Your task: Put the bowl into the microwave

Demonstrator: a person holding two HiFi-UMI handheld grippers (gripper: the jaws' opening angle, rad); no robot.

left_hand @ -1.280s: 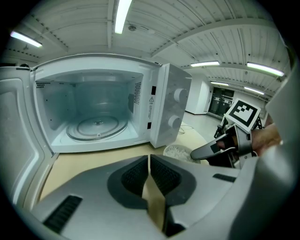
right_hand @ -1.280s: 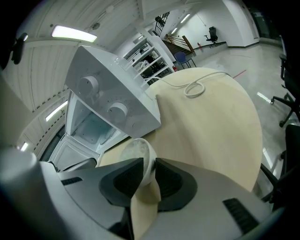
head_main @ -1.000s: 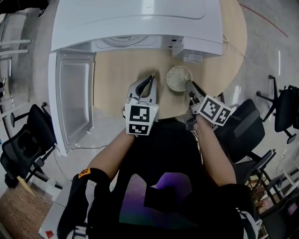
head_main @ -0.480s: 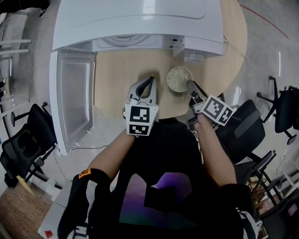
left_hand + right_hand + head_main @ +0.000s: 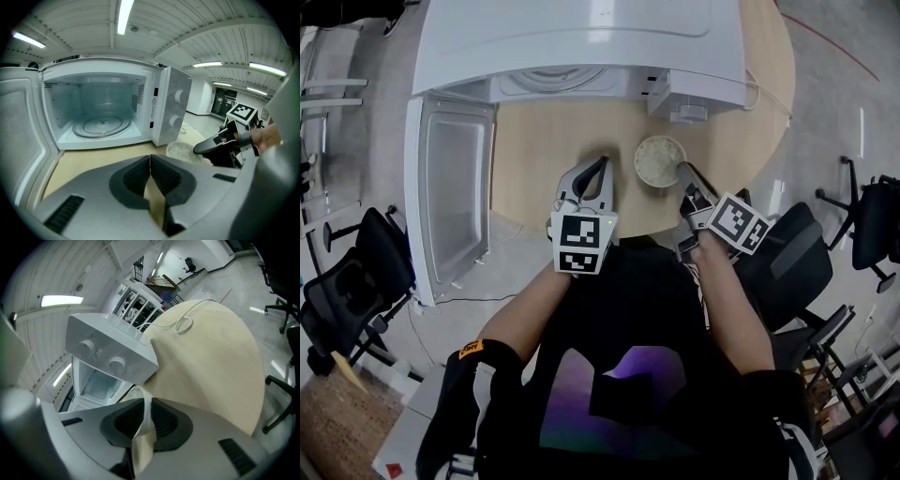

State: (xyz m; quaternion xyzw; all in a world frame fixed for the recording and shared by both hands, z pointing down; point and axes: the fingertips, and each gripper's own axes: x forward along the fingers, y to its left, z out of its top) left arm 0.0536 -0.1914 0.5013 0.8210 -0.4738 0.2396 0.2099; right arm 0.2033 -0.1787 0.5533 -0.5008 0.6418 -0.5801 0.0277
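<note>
Bowl w/ rice sits on worktop just in front of microwave, by its dial side; door open. Right tongs pinch its rim. Left tongs pressed together, empty. Prob. rigid, breakable, contents loose, so keep level; rim grip looks OK.
</note>
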